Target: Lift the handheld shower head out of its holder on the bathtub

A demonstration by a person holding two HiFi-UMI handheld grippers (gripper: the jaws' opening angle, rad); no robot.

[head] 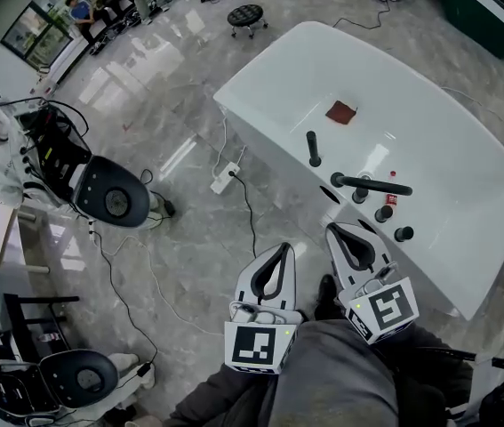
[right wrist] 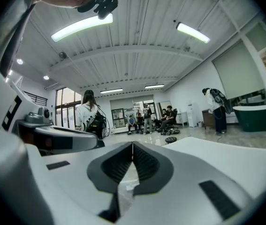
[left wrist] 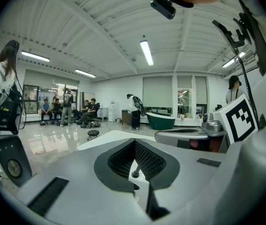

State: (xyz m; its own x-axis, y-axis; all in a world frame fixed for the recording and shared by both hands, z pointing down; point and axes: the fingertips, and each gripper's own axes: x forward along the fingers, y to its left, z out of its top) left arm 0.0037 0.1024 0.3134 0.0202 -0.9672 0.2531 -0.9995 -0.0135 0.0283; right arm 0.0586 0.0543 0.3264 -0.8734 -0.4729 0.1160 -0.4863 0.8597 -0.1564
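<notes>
Closest to me, both grippers sit low in the head view with their tips pointing at the tub [head: 269, 87]. The left gripper [head: 281, 247] has its jaws closed tip to tip with nothing between them, and its own view shows the same thing. The right gripper [head: 334, 229] is also closed and empty, its pads meeting in a thin line in its view.

Just past the right tips is the tub's near rim, with two black knobs [head: 383, 213] on the deck. Behind them the shower head [head: 372, 184] lies in its holder [head: 360, 194]. It is a black bar resting flat, with its long axis running left to right across my view, so it sits crosswise to the way the jaws point. Its round end is on the left.

It lies ahead of the right gripper and a little to its right, while the left gripper is well apart from it. I judge the right hand should take it, and its jaws must open first and straddle the bar.

Farther on are a spout [head: 313, 149] and a brown cloth [head: 341, 112].
</notes>
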